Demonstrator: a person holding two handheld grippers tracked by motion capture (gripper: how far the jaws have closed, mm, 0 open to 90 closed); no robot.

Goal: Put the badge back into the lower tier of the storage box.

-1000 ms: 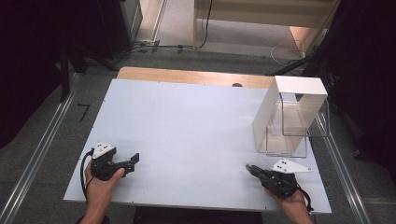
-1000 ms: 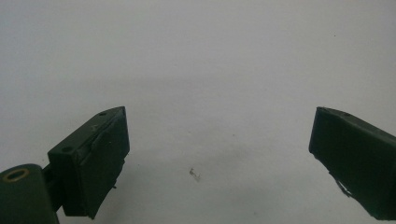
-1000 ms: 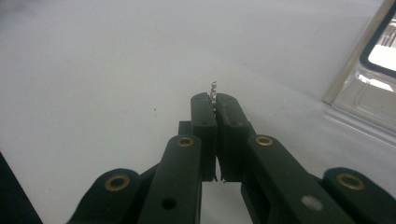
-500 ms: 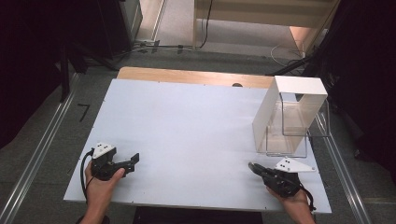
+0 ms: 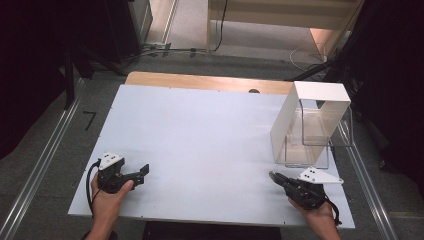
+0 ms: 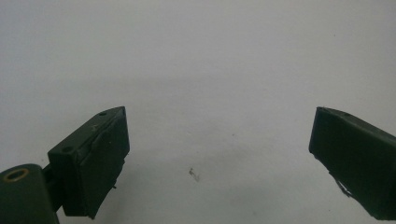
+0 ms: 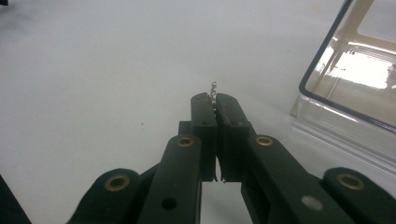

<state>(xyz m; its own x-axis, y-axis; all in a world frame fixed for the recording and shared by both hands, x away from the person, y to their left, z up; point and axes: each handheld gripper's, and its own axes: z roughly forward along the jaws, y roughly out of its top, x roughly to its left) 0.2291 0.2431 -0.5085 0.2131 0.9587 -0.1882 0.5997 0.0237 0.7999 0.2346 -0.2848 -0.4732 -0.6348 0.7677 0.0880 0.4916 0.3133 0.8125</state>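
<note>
silvery bit [image 7: 214, 88]: tiny shiny sliver, too small to identify; pokes out from between the tips of the right gripper, so it sits at about 4 o'clock on the table, near the front edge
left hand [image 5: 107, 197]: at 8 o'clock on the table, comes in over the front edge, wrapped round the gripper body
left gripper [image 5: 145, 172]: low over the table, pointing toward 3 o'clock; jaws spread wide, released, nothing between them
left gripper close up [image 6: 219, 154]: bare white surface between the two black jaws
speck [image 6: 193, 173]: small mark on the table surface between the left jaws; can't tell what it is
table [image 5: 200, 130]: white top, middle bare
wooden strip [image 5: 200, 82]: runs along the far edge, at 12 o'clock
white cover [image 5: 300, 110]: folded white sheet, stands upright like an arch over the clear box, at 2 o'clock
clear box [image 5: 307, 135]: transparent, under and just behind the white cover, near the right edge
clear box from the right gripper [image 7: 355, 93]: dark-rimmed wall at 2 o'clock of the jaw tips, near but apart
right gripper [image 5: 272, 175]: at 4 o'clock, just in front of the clear box, pointing toward 10 o'clock
right gripper state [image 7: 215, 105]: jaws clenched together, pinching the silvery bit at their tips
right hand [image 5: 320, 215]: at the front edge, 5 o'clock, gripping the body
</note>
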